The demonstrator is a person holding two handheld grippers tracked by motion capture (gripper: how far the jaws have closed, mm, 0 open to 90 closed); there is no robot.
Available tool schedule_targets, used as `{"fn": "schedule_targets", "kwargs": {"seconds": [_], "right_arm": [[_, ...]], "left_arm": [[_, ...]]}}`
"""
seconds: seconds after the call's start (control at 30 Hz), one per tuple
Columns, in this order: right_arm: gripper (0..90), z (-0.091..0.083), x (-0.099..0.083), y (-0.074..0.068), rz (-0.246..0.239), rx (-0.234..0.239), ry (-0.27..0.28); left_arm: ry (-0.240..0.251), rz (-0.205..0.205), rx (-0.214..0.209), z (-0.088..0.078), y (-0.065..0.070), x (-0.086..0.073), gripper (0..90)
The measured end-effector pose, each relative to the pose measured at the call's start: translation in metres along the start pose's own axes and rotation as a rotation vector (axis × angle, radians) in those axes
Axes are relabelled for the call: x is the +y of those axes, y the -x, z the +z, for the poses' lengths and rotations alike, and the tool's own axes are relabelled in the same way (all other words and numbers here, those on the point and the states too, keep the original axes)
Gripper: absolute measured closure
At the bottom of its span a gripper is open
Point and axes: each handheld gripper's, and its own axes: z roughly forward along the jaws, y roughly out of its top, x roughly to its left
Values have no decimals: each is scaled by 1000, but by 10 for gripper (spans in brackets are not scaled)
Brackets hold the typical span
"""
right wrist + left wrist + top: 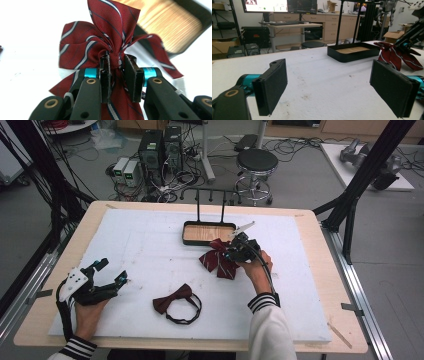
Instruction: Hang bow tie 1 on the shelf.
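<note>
A dark bow tie (178, 304) lies on the white surface (150, 250); a black stool (256, 162) and computer towers (160, 147) stand beyond.

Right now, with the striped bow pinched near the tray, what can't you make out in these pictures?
- Striped bow: its lower tails, right gripper view, hidden behind the right tool.
- Black tray: blurred and cut off by the edge, right gripper view.
- Plain bow tie: its clasp is too small, high view.
- Left tool: its body is cut off by the bottom edge, left gripper view.
</note>
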Motion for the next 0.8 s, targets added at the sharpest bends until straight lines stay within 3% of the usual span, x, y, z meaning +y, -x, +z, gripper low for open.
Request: {"fn": "schedule_targets", "kwargs": {"seconds": [0.1, 0.3, 0.8], "right_arm": [[762, -6, 0, 0, -10, -21, 25], [762, -23, 3, 0, -8, -85, 130], [762, -57, -3, 10, 119, -152, 347]], "left_arm": [[0, 2, 1, 0, 0, 0, 149], [0, 2, 1, 0, 0, 0, 149], [-1, 1, 0, 0, 0, 0, 149]]}}
